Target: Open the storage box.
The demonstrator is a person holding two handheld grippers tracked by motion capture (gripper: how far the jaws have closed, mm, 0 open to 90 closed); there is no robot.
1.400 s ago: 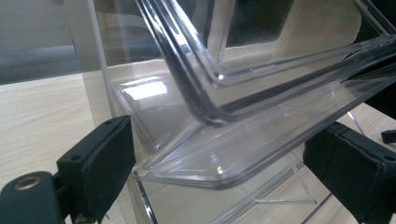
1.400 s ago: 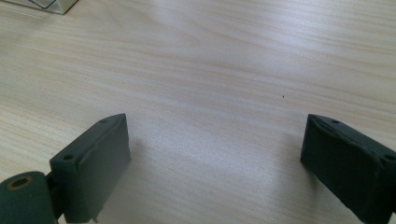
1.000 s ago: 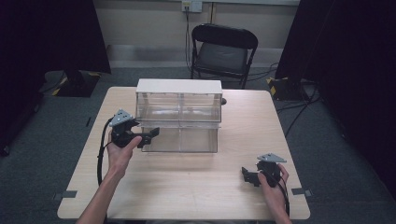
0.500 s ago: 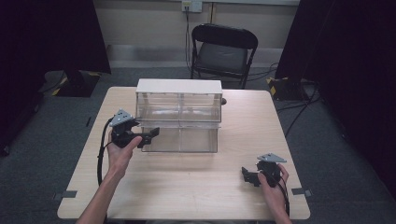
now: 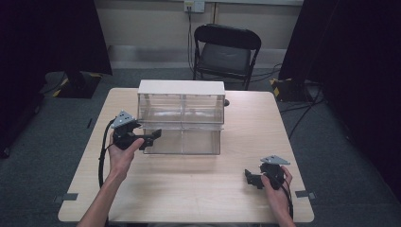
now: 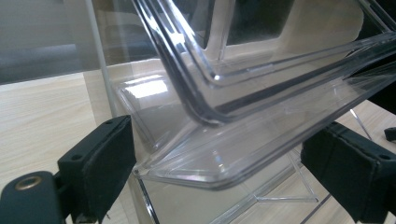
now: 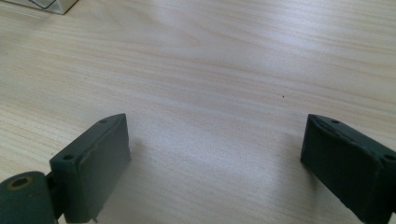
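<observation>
A clear plastic drawer cabinet with a white top stands on the far middle of the wooden table. Its lower drawer is pulled out toward me. My left gripper is level at the drawer's front left corner. In the left gripper view the drawer's clear front lip lies between the black pads of the gripper; the jaws have just been closing a little but still stand wide, not clearly pressing. My right gripper rests near the table's front right, open over bare wood.
A black folding chair stands behind the table. Dark curtains hang at both sides, and cables run over the grey floor at the right. Bare wood stretches between the drawer and the front edge.
</observation>
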